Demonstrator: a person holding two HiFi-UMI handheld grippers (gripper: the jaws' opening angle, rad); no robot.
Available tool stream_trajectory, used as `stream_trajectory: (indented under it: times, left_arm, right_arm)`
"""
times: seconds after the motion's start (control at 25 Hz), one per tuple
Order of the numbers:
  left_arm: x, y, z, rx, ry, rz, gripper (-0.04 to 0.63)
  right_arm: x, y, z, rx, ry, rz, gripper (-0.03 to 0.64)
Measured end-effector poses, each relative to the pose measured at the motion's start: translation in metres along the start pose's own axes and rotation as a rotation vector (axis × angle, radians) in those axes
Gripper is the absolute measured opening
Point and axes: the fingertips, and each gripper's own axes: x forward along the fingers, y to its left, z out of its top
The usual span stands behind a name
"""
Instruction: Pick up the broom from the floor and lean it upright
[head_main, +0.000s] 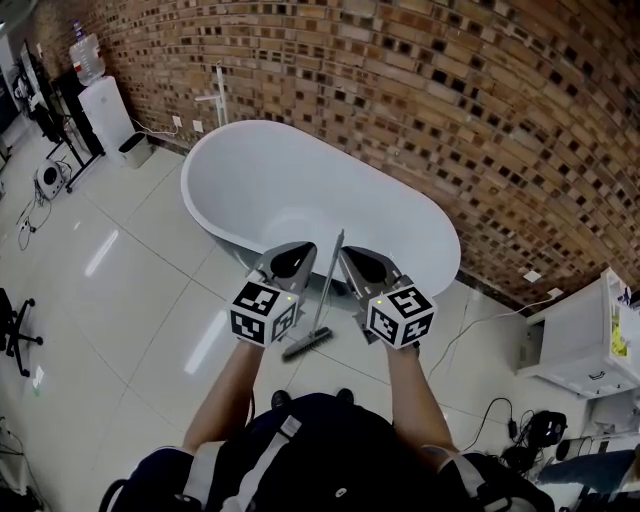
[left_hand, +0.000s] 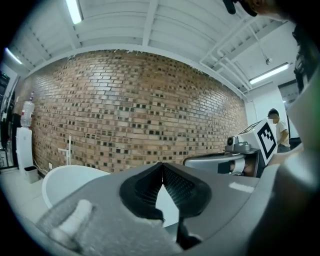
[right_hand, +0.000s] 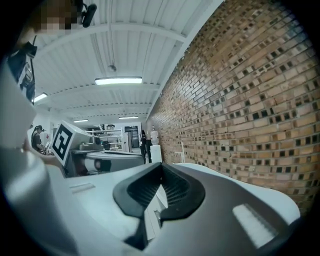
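The broom (head_main: 325, 300) stands tilted in the head view. Its grey brush head (head_main: 307, 345) rests on the white floor tiles and the top of its handle lies against the white bathtub (head_main: 205, 160). My left gripper (head_main: 303, 248) and right gripper (head_main: 347, 252) are held up on either side of the handle, nearer the camera, and neither touches it. The left gripper (left_hand: 162, 165) has its pads pressed together with nothing between them. In its own view the right gripper (right_hand: 161, 165) also has its tips meeting on nothing. The broom shows in neither gripper view.
A curved brick wall (head_main: 450, 110) runs behind the tub, with a floor-standing tap (head_main: 218, 95) at the tub's far end. A water dispenser (head_main: 105, 110) stands far left, a white cabinet (head_main: 580, 340) at right with cables (head_main: 500, 420) on the floor, and a chair base (head_main: 15, 335) at left.
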Motion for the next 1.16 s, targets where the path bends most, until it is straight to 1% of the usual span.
stream_trajectory:
  times: [0.12, 0.36, 1.16]
  left_arm:
    - [-0.001, 0.001, 0.007, 0.012, -0.016, 0.002, 0.002]
    - [-0.003, 0.003, 0.012, 0.016, -0.014, 0.009, 0.002]
    - [-0.015, 0.003, 0.006, 0.008, -0.012, 0.028, 0.002]
  right_arm:
    - [0.0, 0.0, 0.009, -0.022, -0.014, 0.002, 0.002]
    - [0.0, 0.0, 0.016, -0.03, -0.019, 0.014, 0.002]
    - [-0.005, 0.007, 0.011, -0.04, -0.004, 0.024, 0.002]
